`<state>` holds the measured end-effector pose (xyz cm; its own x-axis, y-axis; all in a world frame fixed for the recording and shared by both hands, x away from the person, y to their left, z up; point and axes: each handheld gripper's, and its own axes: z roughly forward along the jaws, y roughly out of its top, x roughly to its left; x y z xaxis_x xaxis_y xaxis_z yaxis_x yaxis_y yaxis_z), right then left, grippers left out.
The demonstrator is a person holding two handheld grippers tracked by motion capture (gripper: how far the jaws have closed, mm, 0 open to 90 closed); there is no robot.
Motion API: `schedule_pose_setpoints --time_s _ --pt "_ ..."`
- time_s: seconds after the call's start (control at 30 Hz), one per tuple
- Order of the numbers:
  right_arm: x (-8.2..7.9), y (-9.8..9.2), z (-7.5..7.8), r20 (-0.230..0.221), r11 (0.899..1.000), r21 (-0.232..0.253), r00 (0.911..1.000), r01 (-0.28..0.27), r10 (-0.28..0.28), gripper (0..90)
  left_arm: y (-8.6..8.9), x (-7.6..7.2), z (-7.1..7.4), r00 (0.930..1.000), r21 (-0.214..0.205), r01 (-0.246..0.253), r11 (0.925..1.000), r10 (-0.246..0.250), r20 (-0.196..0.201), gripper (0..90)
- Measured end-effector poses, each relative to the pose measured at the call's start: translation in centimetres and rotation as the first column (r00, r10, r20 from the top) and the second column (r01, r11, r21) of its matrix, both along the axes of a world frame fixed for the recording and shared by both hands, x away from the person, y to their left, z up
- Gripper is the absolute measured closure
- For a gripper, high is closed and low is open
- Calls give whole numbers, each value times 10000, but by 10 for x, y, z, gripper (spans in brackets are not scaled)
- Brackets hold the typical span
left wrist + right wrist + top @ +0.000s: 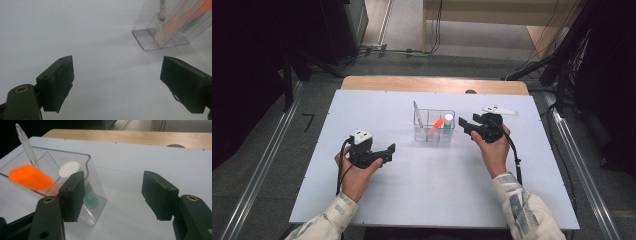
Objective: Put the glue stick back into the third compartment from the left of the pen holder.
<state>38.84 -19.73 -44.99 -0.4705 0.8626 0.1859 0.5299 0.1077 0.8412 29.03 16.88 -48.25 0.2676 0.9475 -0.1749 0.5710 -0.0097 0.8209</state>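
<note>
Clear organizer [434, 125], orange marker [30, 177], white-capped, seemingly green tube [86, 190]

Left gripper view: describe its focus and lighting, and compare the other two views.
Left gripper view: soft, the clear plastic organizer hazy on the evenly lit white table. Right gripper view: the orange marker glows overexposed. High view: table bright, surroundings dark.
</note>
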Motion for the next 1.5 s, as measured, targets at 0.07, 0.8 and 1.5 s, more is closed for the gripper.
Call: schedule_pose_setpoints --time_s 0.07,0.8,1.5 --pt "-4 -4 -2 -31 10000 -82 10000 20 -20 318 0 0 0 10000 26 4 10000 -4 -2 125" --pt "-47 -49 -17 -303 9953 -966 9995 94 -124 208 19 -9 -5 9998 135 -175 9998 175 2 119" --pt "-79 -92 -28 -449 9787 -1956 9963 627 -728 167 29 -14 -10 9995 299 -321 9990 321 -7 111"
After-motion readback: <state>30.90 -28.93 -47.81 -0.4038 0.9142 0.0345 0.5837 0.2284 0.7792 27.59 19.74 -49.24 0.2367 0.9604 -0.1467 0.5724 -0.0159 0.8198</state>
